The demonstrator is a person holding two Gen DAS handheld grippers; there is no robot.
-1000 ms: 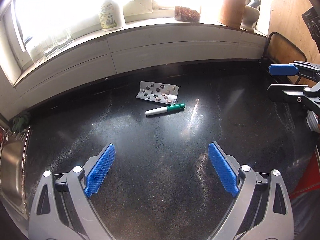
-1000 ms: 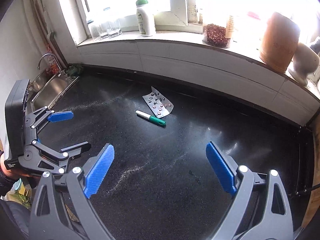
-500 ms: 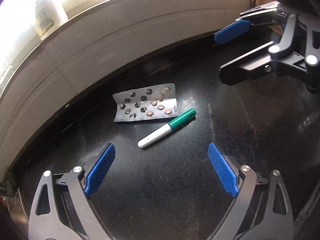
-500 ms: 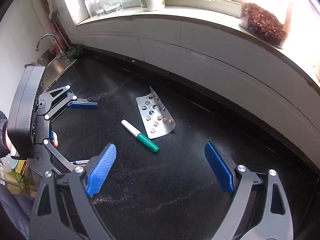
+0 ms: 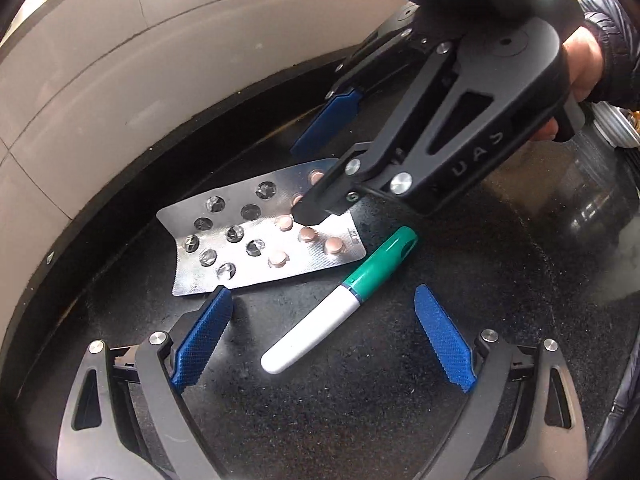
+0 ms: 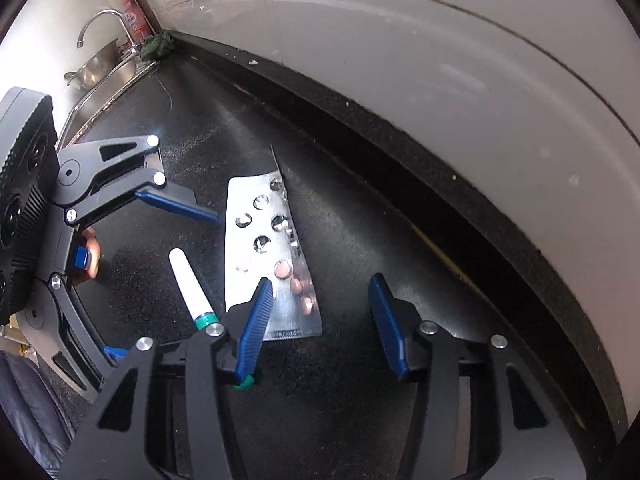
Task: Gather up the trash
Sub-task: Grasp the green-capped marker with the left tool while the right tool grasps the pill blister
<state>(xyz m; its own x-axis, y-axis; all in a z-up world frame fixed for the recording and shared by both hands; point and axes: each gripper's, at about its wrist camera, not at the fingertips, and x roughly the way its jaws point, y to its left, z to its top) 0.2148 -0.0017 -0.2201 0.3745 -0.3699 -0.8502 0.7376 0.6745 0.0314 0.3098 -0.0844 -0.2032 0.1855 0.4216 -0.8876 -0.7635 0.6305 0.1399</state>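
On the black counter (image 5: 460,280) lies a silver blister pack (image 5: 256,236) (image 6: 264,248) with some pink pills left. A white marker with a green cap (image 5: 340,304) (image 6: 190,284) lies beside it. My left gripper (image 5: 323,340) (image 6: 146,280) hangs low over the marker, which lies between its jaws untouched; they are wide and closing slightly. My right gripper (image 6: 322,320) (image 5: 320,164) is over the near end of the blister pack. Its jaws are closing, with the pack's corner between them, and the pads do not press on it.
A white tiled wall (image 6: 440,80) runs along the counter's back edge. At the far left in the right wrist view are a steel sink with a tap (image 6: 100,68) and a green cloth (image 6: 158,46). A glass jar (image 5: 592,184) stands at the right. A person's hand (image 5: 580,60) holds the right gripper.
Both grippers have come down and in toward the blister pack and the marker, which now fill the views. The right jaws have narrowed markedly. The pack and marker lie where they were.
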